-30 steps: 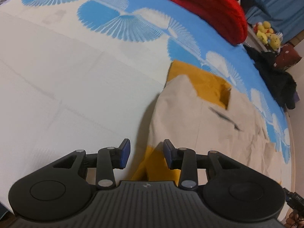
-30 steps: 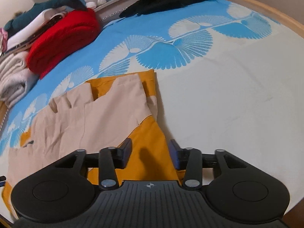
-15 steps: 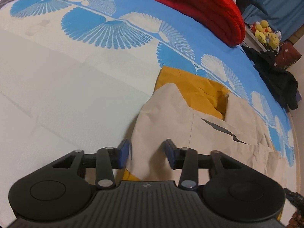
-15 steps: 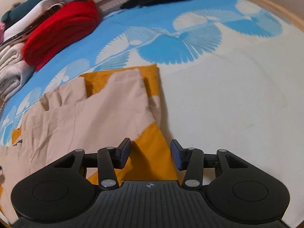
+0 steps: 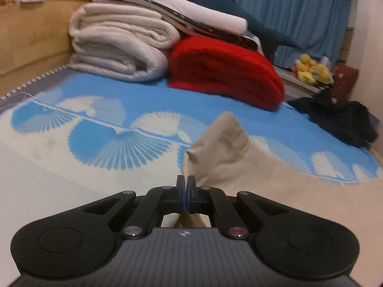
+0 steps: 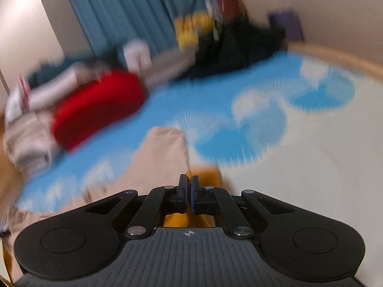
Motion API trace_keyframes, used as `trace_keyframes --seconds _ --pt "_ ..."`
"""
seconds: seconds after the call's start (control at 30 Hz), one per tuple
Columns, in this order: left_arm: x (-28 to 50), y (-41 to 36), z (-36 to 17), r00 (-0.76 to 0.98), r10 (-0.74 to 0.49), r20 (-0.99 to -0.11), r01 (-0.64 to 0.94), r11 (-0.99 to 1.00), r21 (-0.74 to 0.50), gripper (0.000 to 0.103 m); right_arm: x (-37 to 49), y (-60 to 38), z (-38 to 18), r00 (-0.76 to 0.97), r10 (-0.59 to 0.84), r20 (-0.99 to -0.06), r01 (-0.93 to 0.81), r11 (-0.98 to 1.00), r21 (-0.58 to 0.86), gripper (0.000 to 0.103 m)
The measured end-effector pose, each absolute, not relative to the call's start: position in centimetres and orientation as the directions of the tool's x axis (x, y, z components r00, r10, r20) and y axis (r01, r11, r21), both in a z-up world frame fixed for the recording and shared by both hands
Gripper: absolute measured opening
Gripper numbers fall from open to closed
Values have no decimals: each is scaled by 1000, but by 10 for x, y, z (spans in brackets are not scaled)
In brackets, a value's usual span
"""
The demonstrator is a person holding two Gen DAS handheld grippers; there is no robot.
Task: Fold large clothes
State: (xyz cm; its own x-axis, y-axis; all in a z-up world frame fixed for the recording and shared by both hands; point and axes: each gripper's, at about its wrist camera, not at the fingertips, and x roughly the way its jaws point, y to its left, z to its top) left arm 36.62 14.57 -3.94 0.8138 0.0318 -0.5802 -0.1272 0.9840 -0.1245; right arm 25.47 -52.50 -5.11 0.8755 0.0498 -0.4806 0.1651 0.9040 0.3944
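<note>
1. Beige-and-mustard garment (image 5: 225, 148) lies on the bed (image 5: 59, 167), spreading from the centre toward 3 o'clock in the left wrist view; a pinched corner of it rises as a peak pointing to 12 o'clock. In the right wrist view the same cloth (image 6: 162, 153) runs from the centre toward 8 o'clock, its long axis slanting that way, with a mustard patch just beside the tool tips.
2. Bed sheet is cream near the cameras and blue with white fan shapes farther off.
3. Blue curtain (image 5: 299, 9) hangs at 1 o'clock in the left wrist view.
4. Folded cream blanket (image 5: 119, 45) sits at 11 o'clock, touching the folded red blanket (image 5: 225, 71) at 12 o'clock; more folded linen is stacked on top of both.
5. Dark heap of clothing (image 5: 340, 119) lies at 2 o'clock, well apart from the garment.
6. Yellow soft toys (image 5: 311, 69) sit beyond that heap.
7. Left tool (image 5: 185, 179) has just been closing and is clamped on beige fabric.
8. Right tool (image 6: 188, 179) has just been closing too; its jaws pinch the garment's mustard edge. This view is blurred.
</note>
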Motion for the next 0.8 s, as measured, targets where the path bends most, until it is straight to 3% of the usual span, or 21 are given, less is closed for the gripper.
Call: trace_keyframes --seconds 0.07,0.2,0.3,0.37,0.47,0.57,0.67,0.73,0.8 --pt "380 142 -50 783 50 -620 -150 983 -109 1 262 -516 -51 876 -21 -482 192 931 309 1" --pt "407 133 -76 714 60 -698 -135 989 -53 1 292 -513 -79 789 -73 -609 260 939 223 1" --pt "413 133 -81 730 77 -679 -131 991 -28 1 310 -504 -90 755 -95 -648 249 957 150 1" --pt "414 137 -70 785 66 -616 -131 989 -61 1 315 -500 -85 776 -110 -622 247 959 139 0" --pt "423 130 -62 832 87 -548 -133 990 -44 1 311 -491 -64 862 -133 -490 239 958 160 0" --pt "442 129 -78 780 84 -620 -146 988 -50 3 317 -486 -60 888 -169 -427 249 959 139 0" --pt "462 134 -106 661 42 -749 -145 987 -72 15 338 -489 -81 830 -194 -523 293 950 113 0" --pt "460 135 -104 648 70 -759 -145 989 -33 22 350 -491 -100 761 -182 -623 297 951 85 0" --pt "456 137 -95 664 43 -747 -117 992 -47 23 353 -493 -114 683 -231 -693 329 944 10 9"
